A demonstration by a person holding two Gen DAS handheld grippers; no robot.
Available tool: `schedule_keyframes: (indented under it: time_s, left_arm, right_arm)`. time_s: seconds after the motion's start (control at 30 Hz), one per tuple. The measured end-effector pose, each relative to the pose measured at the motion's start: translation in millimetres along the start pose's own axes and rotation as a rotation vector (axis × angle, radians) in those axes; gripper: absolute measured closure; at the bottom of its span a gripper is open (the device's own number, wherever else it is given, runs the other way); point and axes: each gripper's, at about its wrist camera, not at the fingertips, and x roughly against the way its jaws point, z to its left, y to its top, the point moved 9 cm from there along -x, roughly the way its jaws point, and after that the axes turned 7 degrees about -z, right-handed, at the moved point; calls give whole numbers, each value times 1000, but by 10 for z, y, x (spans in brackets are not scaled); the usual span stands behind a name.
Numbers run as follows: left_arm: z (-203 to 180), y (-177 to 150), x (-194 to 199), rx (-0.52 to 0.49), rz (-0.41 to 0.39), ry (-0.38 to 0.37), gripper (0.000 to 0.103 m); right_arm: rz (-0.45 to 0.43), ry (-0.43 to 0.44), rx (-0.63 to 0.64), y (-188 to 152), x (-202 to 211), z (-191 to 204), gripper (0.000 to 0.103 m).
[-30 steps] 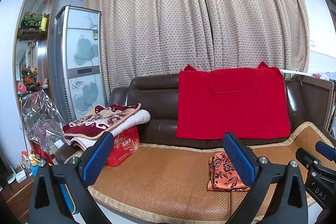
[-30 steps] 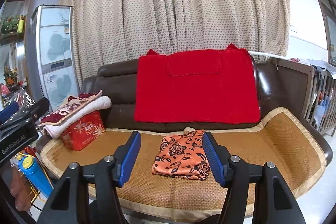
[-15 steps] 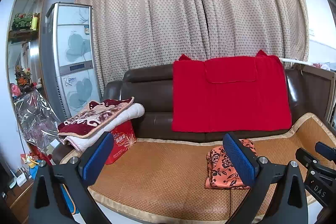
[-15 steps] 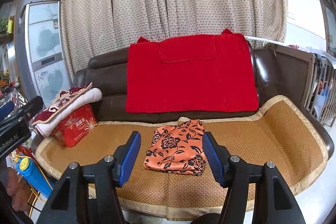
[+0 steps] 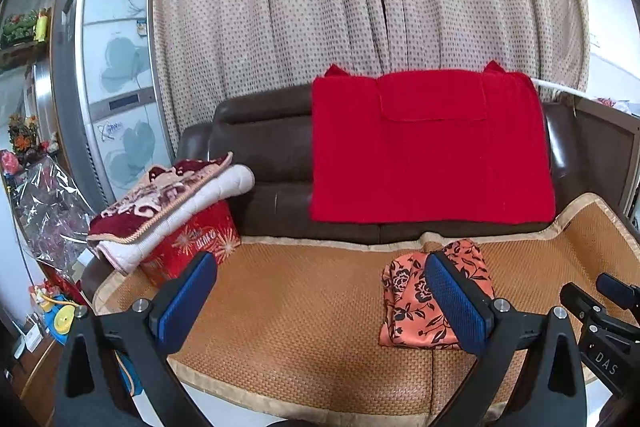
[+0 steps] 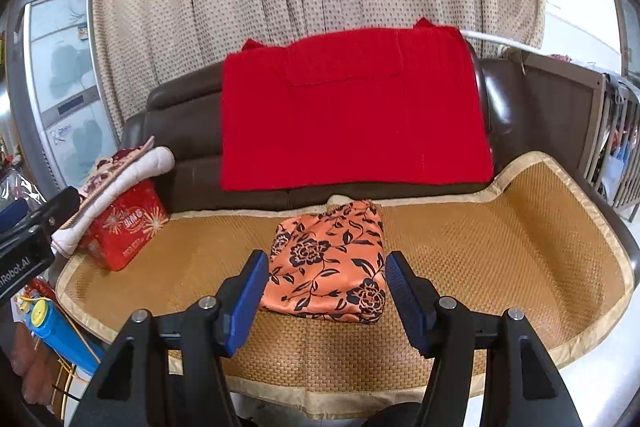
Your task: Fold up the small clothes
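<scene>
A small orange garment with a black flower print (image 6: 330,259) lies folded in a neat rectangle on the woven mat (image 6: 500,247) of the sofa seat. It also shows in the left wrist view (image 5: 412,303), partly behind my right finger. My right gripper (image 6: 326,299) is open and empty, just in front of the garment and centred on it. My left gripper (image 5: 320,303) is open and empty, wide apart, above the bare mat (image 5: 300,291) to the left of the garment.
A red cloth (image 6: 352,111) hangs over the brown sofa back. Folded blankets (image 5: 168,199) sit on a red box (image 5: 192,243) at the seat's left end. A tall cabinet (image 5: 116,99) and clutter stand left; a wooden rail (image 6: 572,107) stands right.
Both grippers have moved closer to the sofa and tilted down, so the garment and mat look larger. The garment has not moved. Both jaws stay open.
</scene>
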Motion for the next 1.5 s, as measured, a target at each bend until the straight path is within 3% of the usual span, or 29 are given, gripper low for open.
schedule_keyframes:
  time_s: [0.33,0.97,1.5]
  left_arm:
    - [-51,-260,-280,-1,59,-28,0]
    - [85,-824,-221,-36,139,-47,0]
    - [88,-1265,-730,-45,270,-35,0]
  right_arm:
    - [58,-29,18,-183,-269,15,38]
    - [66,-44,53,-370,-42,199,38]
    - [170,-38,67,-648,-594,255,38]
